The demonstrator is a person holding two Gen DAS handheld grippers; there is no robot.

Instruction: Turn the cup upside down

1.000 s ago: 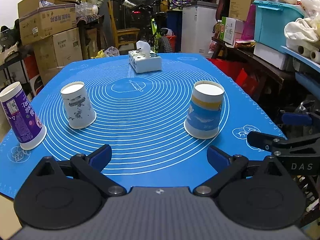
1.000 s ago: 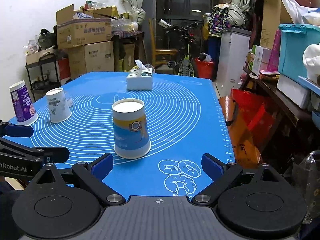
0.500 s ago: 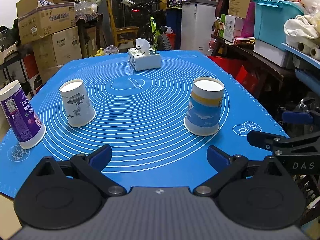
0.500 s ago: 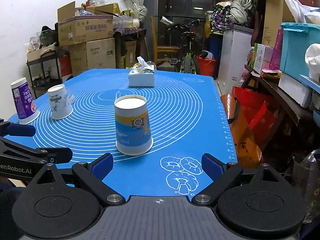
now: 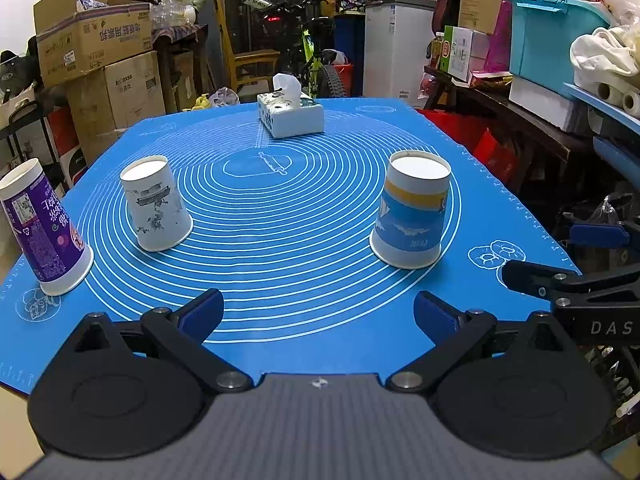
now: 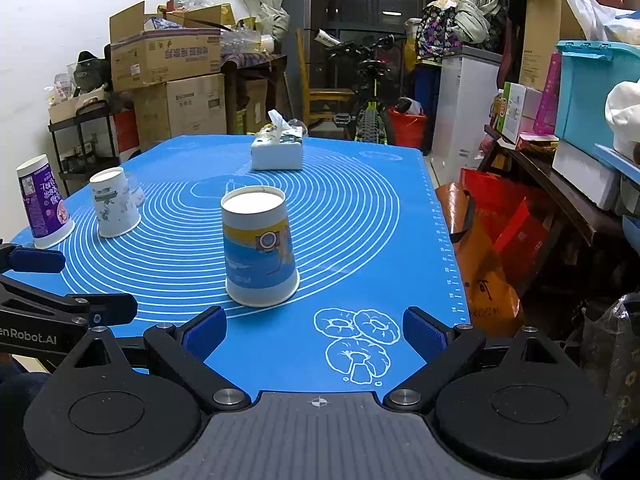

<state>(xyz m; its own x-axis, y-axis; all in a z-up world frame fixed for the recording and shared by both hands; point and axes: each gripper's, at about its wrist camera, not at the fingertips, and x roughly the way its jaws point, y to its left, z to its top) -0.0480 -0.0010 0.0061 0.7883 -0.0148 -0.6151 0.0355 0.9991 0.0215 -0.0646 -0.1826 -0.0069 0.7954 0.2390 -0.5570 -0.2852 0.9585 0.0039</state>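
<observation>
Three paper cups stand upside down on the blue mat: a blue-and-yellow cup on the right, a white cup with grey print at left-middle, and a tall purple cup at the far left. In the right wrist view the blue-and-yellow cup is closest, with the white cup and the purple cup to the left. My left gripper is open and empty above the mat's near edge. My right gripper is open and empty, just short of the blue-and-yellow cup.
A white tissue box sits at the far end of the mat, also in the right wrist view. Cardboard boxes stack at the left. Shelves with bins and an orange bag line the right side.
Both grippers have edged slightly forward and a little higher; the cups look slightly nearer. The cups have not moved and both grippers stay open.
</observation>
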